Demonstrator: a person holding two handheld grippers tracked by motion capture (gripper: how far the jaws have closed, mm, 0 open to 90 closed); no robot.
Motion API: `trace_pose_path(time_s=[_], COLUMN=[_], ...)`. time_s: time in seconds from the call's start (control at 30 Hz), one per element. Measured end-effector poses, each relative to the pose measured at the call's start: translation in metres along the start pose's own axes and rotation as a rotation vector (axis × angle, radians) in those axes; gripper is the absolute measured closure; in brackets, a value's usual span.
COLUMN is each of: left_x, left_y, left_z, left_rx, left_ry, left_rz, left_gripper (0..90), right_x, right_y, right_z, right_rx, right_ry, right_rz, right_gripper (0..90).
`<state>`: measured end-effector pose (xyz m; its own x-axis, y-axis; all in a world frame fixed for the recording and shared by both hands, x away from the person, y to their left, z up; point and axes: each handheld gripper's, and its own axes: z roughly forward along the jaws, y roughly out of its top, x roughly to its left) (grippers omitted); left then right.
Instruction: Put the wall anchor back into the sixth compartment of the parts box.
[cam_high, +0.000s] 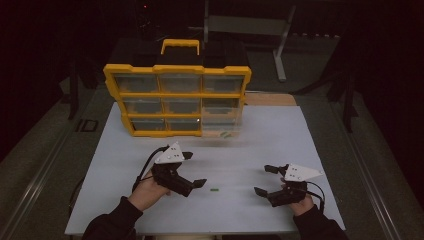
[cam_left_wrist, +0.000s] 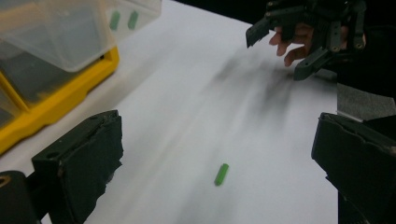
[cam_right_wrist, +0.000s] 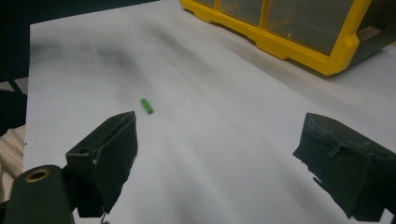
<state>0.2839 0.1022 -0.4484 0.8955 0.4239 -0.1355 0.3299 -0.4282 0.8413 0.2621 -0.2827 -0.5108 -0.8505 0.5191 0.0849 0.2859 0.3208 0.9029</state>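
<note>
High view, one green peg (cam_high: 214, 189) on table, two tongs spread, left tongs (cam_high: 192, 170), right tongs (cam_high: 265, 180), one yellow organizer (cam_high: 177, 100).

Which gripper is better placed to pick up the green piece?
Left. The left gripper is open and nearer the green piece, which lies between its jaws in its own view. The right gripper is farther.

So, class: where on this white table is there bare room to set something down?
Bare: the stretch right of the yellow organizer, and the strip between it and the two grippers. Crowded: between the left gripper and right gripper, where the green piece lies.
</note>
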Motion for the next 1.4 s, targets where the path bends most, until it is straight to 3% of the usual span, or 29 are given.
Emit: trace_pose_path(time_s=[0.03,0.13,0.17,0.33,0.43,0.83,1.2,1.4], left_x=[0.0,-0.002,-0.004,-0.008,-0.007,-0.006,-0.004,-0.004], left_y=[-0.003,-0.006,-0.009,-0.015,-0.021,-0.031,-0.032,-0.033], left_z=[0.004,0.008,0.013,0.023,0.031,0.051,0.069,0.076], left_rx=[0.009,0.023,0.052,0.095,0.127,0.177,0.217,0.243], left_ry=[-0.019,-0.031,-0.037,-0.04,-0.056,-0.113,-0.121,-0.142], left_rz=[-0.028,-0.032,-0.026,-0.016,-0.03,0.008,0.068,0.082], left_gripper=[1.1,1.1,1.1,1.1,1.1,1.4,14.0,25.9], right_x=[0.0,0.0,0.0,0.0,0.0,0.0,0.0,0.0], right_y=[0.0,0.0,0.0,0.0,0.0,0.0,0.0,0.0], right_z=[0.0,0.0,0.0,0.0,0.0,0.0,0.0,0.0], right_rx=[0.0,-0.001,-0.002,0.0,0.001,0.002,0.002,0.0], right_ry=[0.0,0.0,-0.001,-0.002,0.0,-0.001,-0.001,0.0], right_rz=[0.0,-0.001,-0.001,0.0,0.0,-0.002,-0.002,0.0], right_gripper=[12.1,12.1,12.1,12.1,12.1,12.1,12.1,12.1])
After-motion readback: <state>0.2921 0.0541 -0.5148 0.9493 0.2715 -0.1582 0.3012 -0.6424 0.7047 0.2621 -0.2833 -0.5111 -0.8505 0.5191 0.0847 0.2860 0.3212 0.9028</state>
